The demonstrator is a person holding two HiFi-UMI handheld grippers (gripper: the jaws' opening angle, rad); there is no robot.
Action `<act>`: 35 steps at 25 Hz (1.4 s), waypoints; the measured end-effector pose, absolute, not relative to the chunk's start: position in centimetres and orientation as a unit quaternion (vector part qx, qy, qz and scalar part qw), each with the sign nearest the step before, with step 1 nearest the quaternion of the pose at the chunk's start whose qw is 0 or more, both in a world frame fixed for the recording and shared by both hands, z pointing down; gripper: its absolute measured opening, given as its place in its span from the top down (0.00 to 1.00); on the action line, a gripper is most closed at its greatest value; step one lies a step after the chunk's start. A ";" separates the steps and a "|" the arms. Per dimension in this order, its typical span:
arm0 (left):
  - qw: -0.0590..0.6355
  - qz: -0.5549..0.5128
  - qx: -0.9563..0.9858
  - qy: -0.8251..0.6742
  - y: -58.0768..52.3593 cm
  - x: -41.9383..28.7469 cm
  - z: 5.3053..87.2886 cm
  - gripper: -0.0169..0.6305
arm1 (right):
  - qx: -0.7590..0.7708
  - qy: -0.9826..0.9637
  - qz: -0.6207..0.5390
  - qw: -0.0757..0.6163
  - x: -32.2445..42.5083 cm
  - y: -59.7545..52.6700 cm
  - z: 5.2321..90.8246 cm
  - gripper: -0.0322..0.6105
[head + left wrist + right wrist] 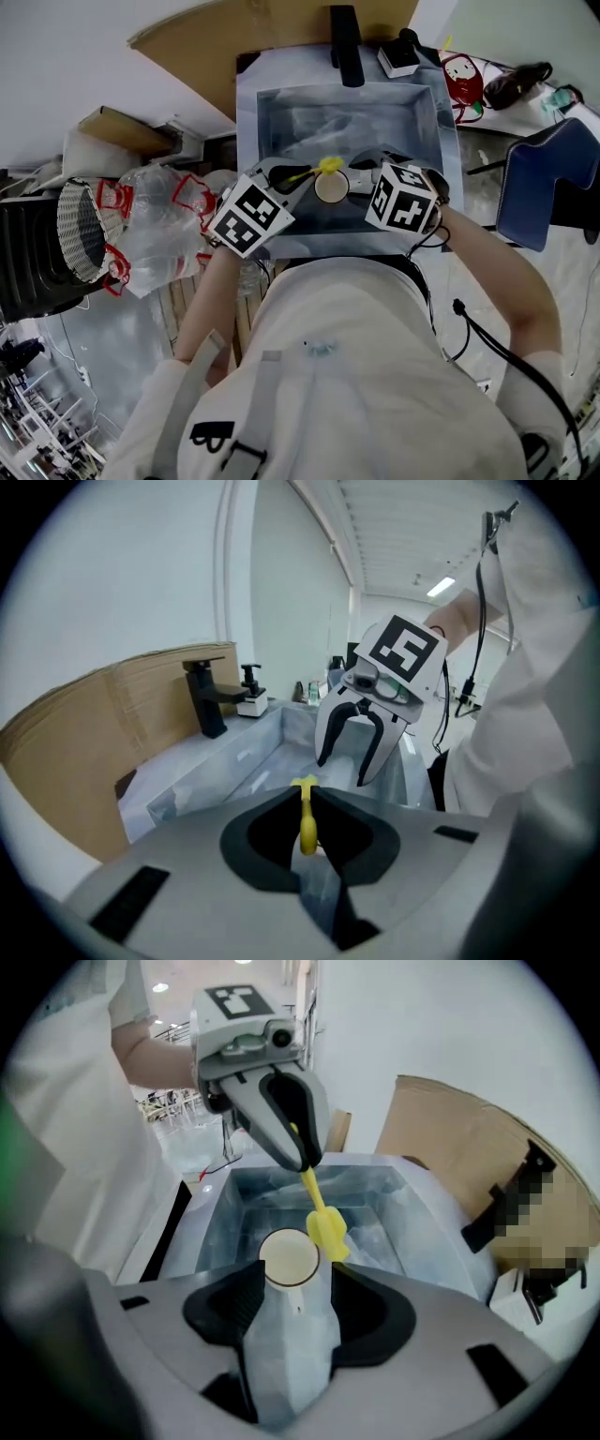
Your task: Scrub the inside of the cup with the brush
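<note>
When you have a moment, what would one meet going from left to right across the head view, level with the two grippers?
mesh basket → plastic bags → left gripper → cup → right gripper → blue chair

Matt yellow plastic brush (pixel 326 1227), seemingly paper cup (pixel 289 1258), glossy film-lined sink (pixel 272 117).

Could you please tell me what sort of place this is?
Likely a lab or workshop with a makeshift wash station: a plastic-lined sink, a black faucet, and a cardboard sheet propped behind it.
</note>
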State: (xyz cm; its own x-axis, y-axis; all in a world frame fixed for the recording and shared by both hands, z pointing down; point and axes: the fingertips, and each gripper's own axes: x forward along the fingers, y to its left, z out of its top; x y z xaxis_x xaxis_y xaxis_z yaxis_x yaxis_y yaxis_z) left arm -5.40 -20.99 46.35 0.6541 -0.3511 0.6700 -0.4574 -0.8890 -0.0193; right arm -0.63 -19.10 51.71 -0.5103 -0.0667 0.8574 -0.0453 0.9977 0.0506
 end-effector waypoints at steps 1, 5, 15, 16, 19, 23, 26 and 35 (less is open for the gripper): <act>0.072 0.338 0.907 -0.240 -21.3 -5.5 46.0 0.92 | 0.045 -0.874 -0.007 0.484 -0.6 -19.7 51.1 0.59; 0.053 0.285 0.909 -0.299 -22.7 -5.7 44.2 0.92 | 0.096 -0.898 0.016 0.428 -0.4 -21.2 48.0 0.59; 0.031 0.157 0.909 -0.385 -26.2 -7.6 39.4 0.92 | 0.231 -0.940 0.039 0.249 -0.4 -25.3 41.0 0.59; 0.026 0.145 0.905 -0.399 -26.5 -8.0 38.9 0.92 | 0.245 -0.940 0.043 0.236 -0.1 -25.6 40.6 0.59; 0.000 0.102 0.898 -0.429 -27.1 -8.5 37.0 0.92 | 0.282 -0.938 0.056 0.193 0.8 -26.7 39.2 0.60; -0.058 0.050 0.902 -0.425 -27.2 -7.5 34.2 0.92 | 0.312 -0.942 0.049 0.112 1.3 -27.8 36.3 0.64; -0.060 0.030 0.903 -0.425 -27.5 -7.3 33.4 0.92 | 0.323 -0.942 0.031 0.090 1.5 -27.9 34.9 0.70; -0.053 0.007 0.906 -0.419 -28.5 -7.2 33.5 0.92 | 0.342 -0.936 0.025 0.078 2.3 -28.3 33.9 0.84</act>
State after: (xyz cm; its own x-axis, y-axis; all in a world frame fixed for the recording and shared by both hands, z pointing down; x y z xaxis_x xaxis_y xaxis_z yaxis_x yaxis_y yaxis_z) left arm -7.16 -28.54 33.47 0.6481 -0.7609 -0.0323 -0.7595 -0.6426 -0.1010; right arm 2.29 -28.28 33.94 -0.7542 -0.6357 0.1642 -0.6437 0.7653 0.0059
